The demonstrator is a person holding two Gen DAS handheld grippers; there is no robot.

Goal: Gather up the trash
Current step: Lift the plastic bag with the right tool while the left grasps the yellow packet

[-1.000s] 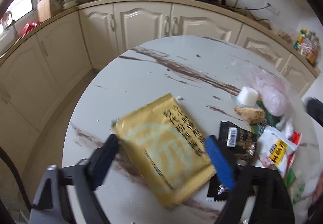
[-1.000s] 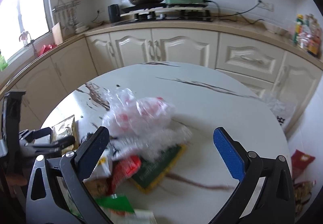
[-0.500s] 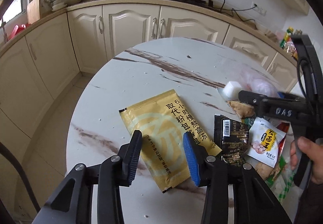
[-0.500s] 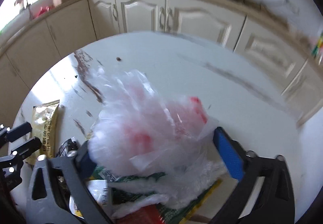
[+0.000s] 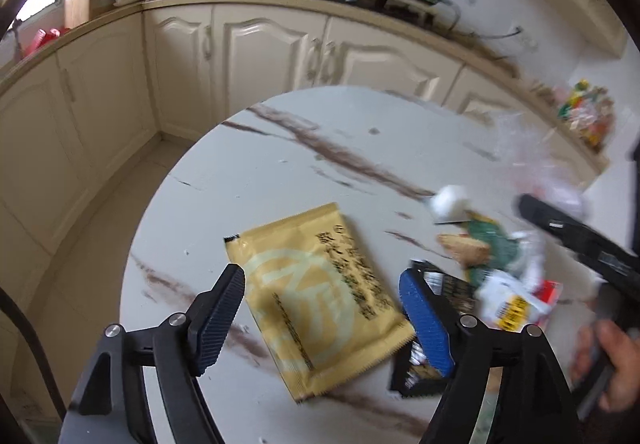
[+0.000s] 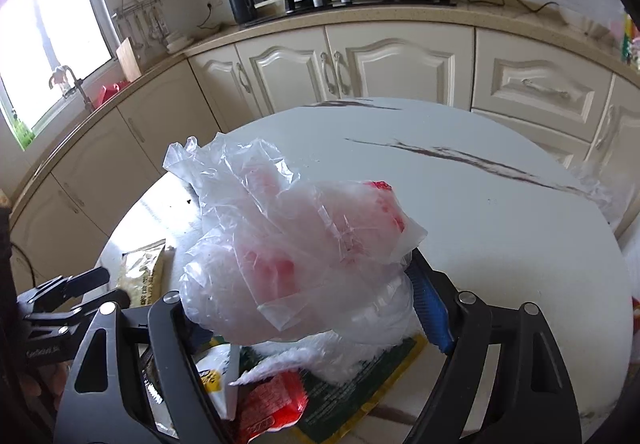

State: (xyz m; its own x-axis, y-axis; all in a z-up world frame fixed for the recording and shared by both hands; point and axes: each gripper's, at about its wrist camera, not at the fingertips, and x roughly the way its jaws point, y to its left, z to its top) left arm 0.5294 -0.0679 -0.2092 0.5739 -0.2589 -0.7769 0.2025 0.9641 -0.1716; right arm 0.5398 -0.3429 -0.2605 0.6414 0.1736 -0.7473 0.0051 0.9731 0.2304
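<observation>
Between closing right jaws — plastic bag (image 6: 296,252); left jaws reopened wide — yellow packet (image 5: 320,296) unheld.

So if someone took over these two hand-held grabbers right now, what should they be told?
Left gripper: open, jaws just reopened, straddling the flat yellow foil packet on the white marble-patterned round table, not gripping.
Right gripper: jaws closing around the crumpled clear plastic bag; firm grip unclear.
Done: nothing visibly collected.
Left: the packet, the bag, the pile of small wrappers.
</observation>
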